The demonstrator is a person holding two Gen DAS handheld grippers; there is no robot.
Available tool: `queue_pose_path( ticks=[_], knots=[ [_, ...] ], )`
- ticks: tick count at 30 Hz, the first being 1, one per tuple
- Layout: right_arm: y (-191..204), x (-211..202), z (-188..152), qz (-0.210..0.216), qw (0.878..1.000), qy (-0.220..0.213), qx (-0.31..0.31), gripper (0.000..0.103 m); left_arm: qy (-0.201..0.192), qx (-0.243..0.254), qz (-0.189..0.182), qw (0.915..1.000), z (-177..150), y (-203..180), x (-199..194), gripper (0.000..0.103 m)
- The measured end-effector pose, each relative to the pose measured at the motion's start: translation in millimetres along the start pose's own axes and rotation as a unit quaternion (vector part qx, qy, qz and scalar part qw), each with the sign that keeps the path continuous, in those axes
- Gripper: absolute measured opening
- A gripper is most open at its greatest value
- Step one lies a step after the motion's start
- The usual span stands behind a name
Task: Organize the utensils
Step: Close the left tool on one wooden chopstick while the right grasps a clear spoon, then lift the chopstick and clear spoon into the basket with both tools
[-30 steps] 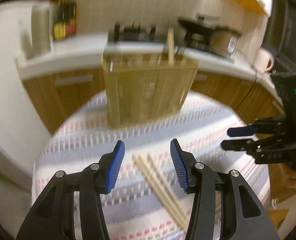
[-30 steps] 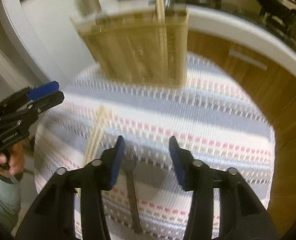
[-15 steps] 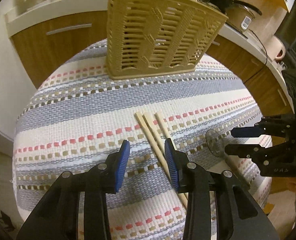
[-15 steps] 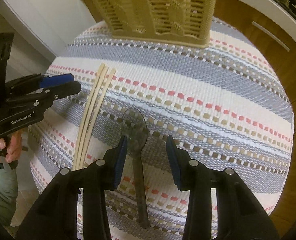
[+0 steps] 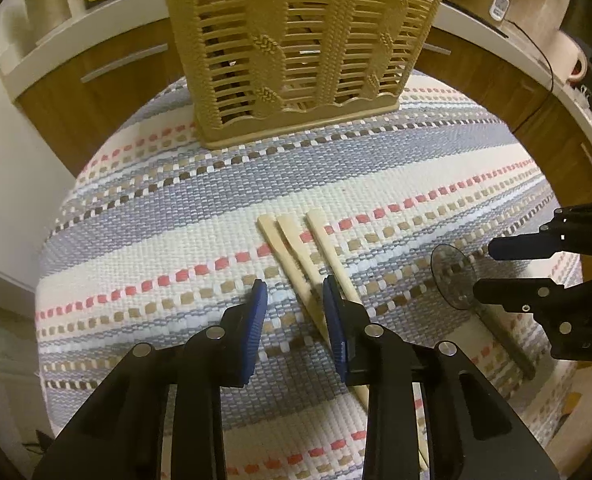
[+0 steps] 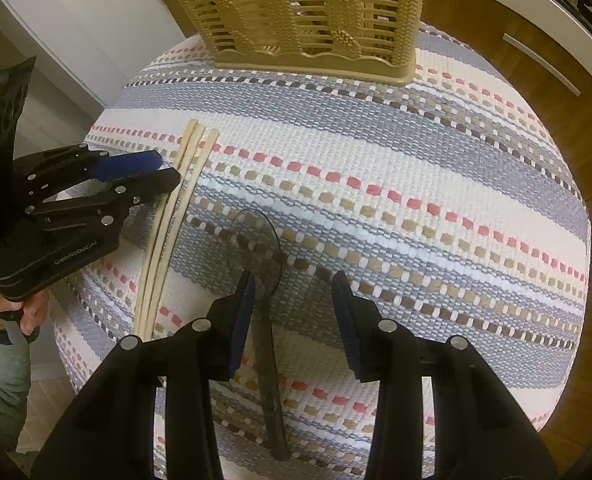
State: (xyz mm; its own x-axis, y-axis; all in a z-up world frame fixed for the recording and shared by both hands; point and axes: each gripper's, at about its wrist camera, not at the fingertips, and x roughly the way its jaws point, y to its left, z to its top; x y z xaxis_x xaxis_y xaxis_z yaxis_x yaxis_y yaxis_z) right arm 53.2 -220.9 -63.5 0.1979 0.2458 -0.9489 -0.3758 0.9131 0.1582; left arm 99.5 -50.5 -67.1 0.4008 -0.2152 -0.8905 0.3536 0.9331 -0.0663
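Pale wooden chopsticks (image 5: 296,256) lie on the striped cloth (image 5: 176,216), before the slatted basket (image 5: 300,40). My left claw (image 5: 294,300) is apart, its right finger over them; I'd shift right to straddle all three, lower, then close. My right claw (image 6: 292,288) is apart around the spoon (image 6: 256,248) neck; I'd centre it first. Basket contents and chopstick tips are hidden.

Left gripper (image 5: 294,304): low, fingers parted, nothing between the blue pads | Right gripper (image 6: 292,304): low, fingers spread wider, empty | Bare hand (image 6: 24,312) grips the left handle (seen at frame edge)
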Motion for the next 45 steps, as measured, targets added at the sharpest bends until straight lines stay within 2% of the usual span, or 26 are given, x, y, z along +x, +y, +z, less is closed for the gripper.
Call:
queue_pose_path(
  ticks=[6,10,16,21,27,34,39,40,42,45],
  knots=[
    [-5,-3,-5,0.003,1.0,0.0,-0.003,0.037,0.012,0.025,0.035,0.999,0,-15,3,0.019],
    [-4,0,-4,0.005,1.0,0.003,-0.002,0.037,0.025,0.016,0.026,0.9992,6,-17,9,0.022],
    [1,4,1,0.007,1.0,0.004,-0.005,0.037,0.032,0.034,0.037,0.9982,10,-21,12,0.021],
    [4,8,8,0.011,1.0,0.008,-0.004,0.037,0.031,0.037,0.04,0.998,7,-23,12,0.011],
    [11,17,21,0.008,1.0,0.017,-0.006,0.037,0.033,0.039,0.03,0.9982,1,-14,7,0.005],
    [26,25,28,0.0,0.999,0.028,-0.02,0.037,0.035,0.022,0.03,0.9987,-8,14,2,0.005],
    [39,33,33,-0.02,0.999,0.029,-0.026,0.037,0.043,0.002,0.003,0.9991,-6,30,2,0.005],
    [41,34,35,-0.023,0.999,0.028,-0.027,0.037,0.046,0.004,0.002,0.9989,-4,30,3,0.005],
    [47,38,40,-0.032,0.999,0.031,-0.031,0.037,0.053,0.014,0.001,0.9985,1,31,5,0.014],
    [56,45,41,-0.053,0.997,0.037,-0.047,0.037,0.067,0.039,0.012,0.9969,6,22,8,0.015]
  ],
)
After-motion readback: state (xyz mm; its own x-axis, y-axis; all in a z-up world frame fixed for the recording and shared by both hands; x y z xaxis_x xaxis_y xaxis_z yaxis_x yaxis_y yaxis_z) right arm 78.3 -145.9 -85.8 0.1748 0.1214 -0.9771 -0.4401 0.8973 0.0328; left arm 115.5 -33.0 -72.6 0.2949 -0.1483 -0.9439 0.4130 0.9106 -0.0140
